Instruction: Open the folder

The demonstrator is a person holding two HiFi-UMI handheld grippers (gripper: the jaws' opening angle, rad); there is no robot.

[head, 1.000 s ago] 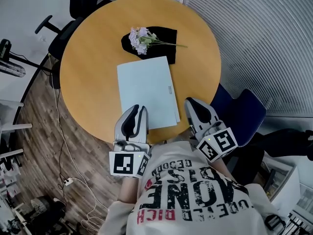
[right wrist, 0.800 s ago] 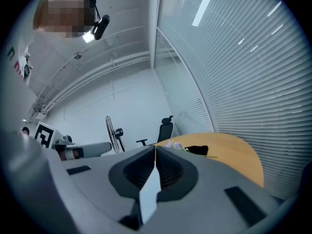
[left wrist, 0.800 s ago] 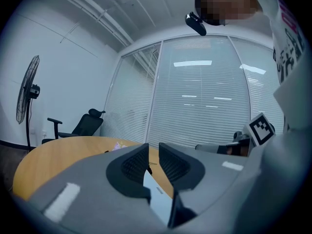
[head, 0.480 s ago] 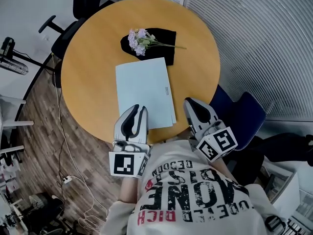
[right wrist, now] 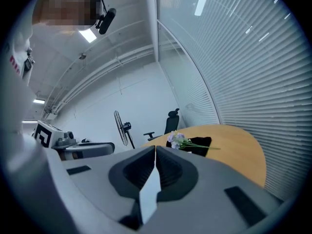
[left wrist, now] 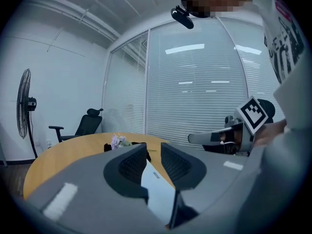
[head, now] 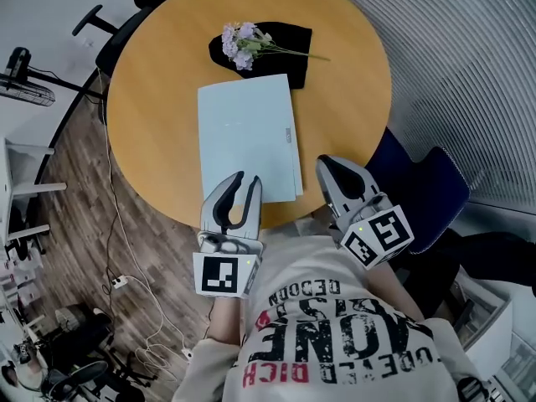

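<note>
A pale blue folder (head: 247, 136) lies closed and flat in the middle of the round wooden table (head: 151, 99). My left gripper (head: 243, 182) hovers at the folder's near left corner. Its jaws have just been opening and stand apart, with nothing pressed between them. In the left gripper view the folder (left wrist: 157, 186) shows through the gap of the left gripper (left wrist: 153, 151). My right gripper (head: 327, 166) is shut just right of the folder's near right corner, and holds nothing. In the right gripper view the right gripper (right wrist: 155, 150) has its jaws together.
A bunch of lilac flowers (head: 241, 44) lies on a black cloth (head: 285, 44) at the table's far side. A black office chair (head: 113, 28) stands at the far left, a blue seat (head: 427, 191) at the right. A fan (head: 21, 78) and floor cables (head: 117, 283) are at the left.
The left gripper's jaws, nearly together before, now stand apart. Both grippers have shifted slightly at the table's near edge. The folder lies as before.
</note>
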